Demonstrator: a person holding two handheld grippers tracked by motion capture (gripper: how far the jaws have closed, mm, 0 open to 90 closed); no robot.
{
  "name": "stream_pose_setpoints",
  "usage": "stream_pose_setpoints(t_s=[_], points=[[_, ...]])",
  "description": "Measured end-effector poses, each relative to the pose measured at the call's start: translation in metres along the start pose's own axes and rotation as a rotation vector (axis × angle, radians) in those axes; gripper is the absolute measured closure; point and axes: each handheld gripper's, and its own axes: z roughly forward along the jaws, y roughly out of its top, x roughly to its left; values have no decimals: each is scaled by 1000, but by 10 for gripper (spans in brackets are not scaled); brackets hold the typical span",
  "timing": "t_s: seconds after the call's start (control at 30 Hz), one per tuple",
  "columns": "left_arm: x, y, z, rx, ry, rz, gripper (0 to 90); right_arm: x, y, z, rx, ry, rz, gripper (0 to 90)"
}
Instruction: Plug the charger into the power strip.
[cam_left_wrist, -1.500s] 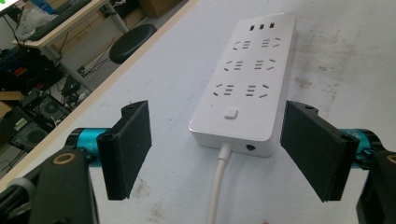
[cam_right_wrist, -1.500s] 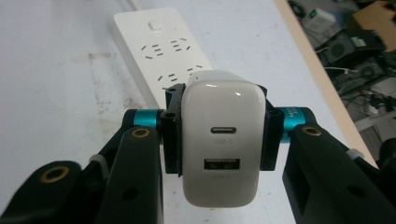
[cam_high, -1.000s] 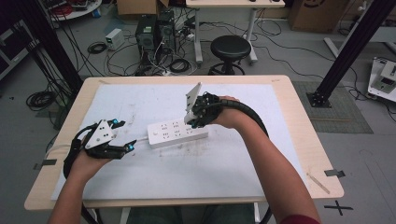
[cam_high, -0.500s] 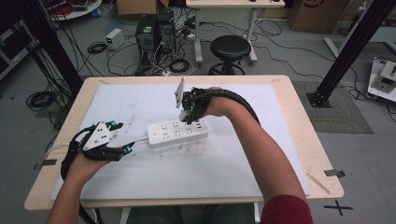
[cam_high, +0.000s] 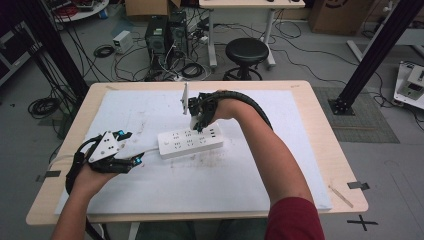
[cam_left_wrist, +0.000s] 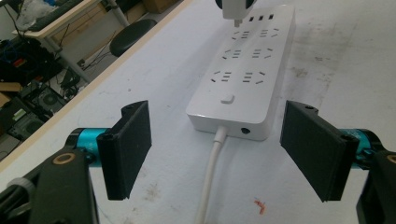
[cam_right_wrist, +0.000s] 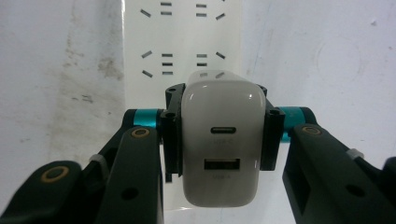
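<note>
A white power strip (cam_high: 190, 142) lies mid-table on the white mat, its cord running toward my left hand. My right gripper (cam_high: 198, 125) points down over the strip's far side, shut on a white USB charger (cam_right_wrist: 219, 144) whose prongs hover just above the sockets (cam_left_wrist: 232, 10). The strip's sockets (cam_right_wrist: 182, 60) lie right beneath the charger. My left gripper (cam_high: 131, 150) rests open near the strip's cord end (cam_left_wrist: 229, 126), with nothing between its pads (cam_left_wrist: 128, 149). The cord (cam_left_wrist: 210, 177) passes between the open jaws.
The white mat (cam_high: 150, 190) covers most of the wooden table (cam_high: 325, 150). Beyond the far edge stand a black stool (cam_high: 246, 52), computer towers (cam_high: 165, 35) and tangled floor cables. A small stick (cam_high: 341, 195) lies near the table's right front corner.
My right gripper has carried the charger leftward and down, from beside the strip's right end to just above its sockets. The left gripper has hardly moved.
</note>
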Motion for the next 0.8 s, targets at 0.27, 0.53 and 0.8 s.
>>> stream_pose_setpoints(t_s=[0.27,0.53,0.8], points=[[1,-5,2,11,-4,-6,247,-1,-5,12,70,21,-5,630],[0,-5,4,6,-7,-13,247,-1,-4,17,75,36,-9,630],[-1,-7,5,13,-7,-10,247,-1,-2,21,98,45,-25,632]])
